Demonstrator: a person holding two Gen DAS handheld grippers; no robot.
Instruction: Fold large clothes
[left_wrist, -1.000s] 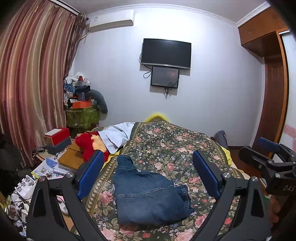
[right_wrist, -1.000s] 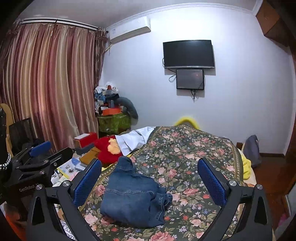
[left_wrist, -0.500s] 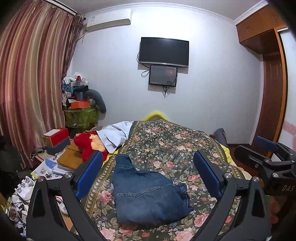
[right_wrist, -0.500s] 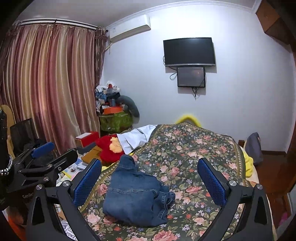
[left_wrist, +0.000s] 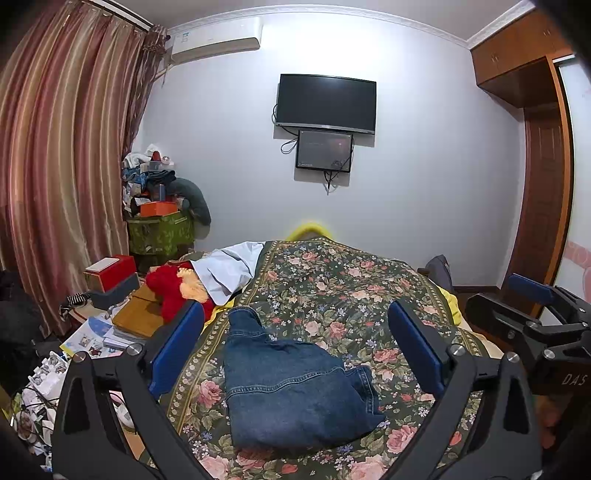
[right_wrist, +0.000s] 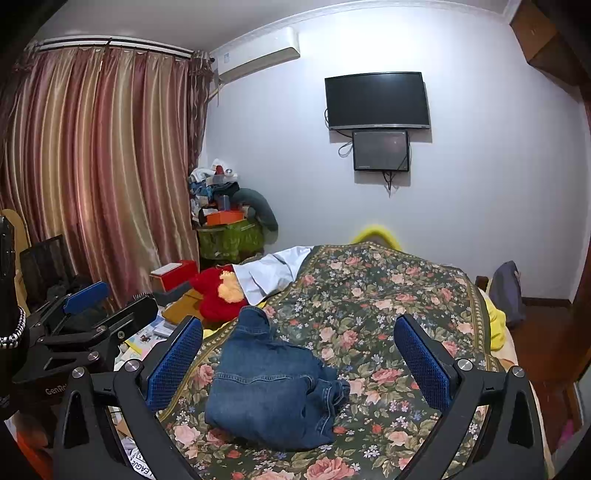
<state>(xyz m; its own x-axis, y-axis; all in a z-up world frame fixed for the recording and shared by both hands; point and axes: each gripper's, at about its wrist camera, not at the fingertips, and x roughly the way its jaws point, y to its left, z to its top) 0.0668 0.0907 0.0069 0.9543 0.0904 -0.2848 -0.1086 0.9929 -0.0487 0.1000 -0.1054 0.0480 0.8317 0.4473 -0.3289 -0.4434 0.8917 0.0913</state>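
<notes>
A pair of blue jeans (left_wrist: 291, 384) lies folded in a compact bundle on the floral bedspread (left_wrist: 343, 291), near the bed's front left. It also shows in the right wrist view (right_wrist: 269, 387). My left gripper (left_wrist: 295, 343) is open and empty, held above and in front of the jeans. My right gripper (right_wrist: 299, 354) is open and empty too, likewise held back from the jeans. The right gripper shows at the right edge of the left wrist view (left_wrist: 532, 317); the left gripper shows at the left of the right wrist view (right_wrist: 85, 321).
A red plush toy (left_wrist: 170, 288) and a white cloth (left_wrist: 229, 266) lie at the bed's left edge. Books and boxes (left_wrist: 118, 314) clutter the left side. Curtains (left_wrist: 62, 177) hang at left, a wardrobe (left_wrist: 535, 184) stands at right.
Both grippers have drifted slightly back and up; the jeans sit a little lower in both views. The jeans have not moved on the bed.
</notes>
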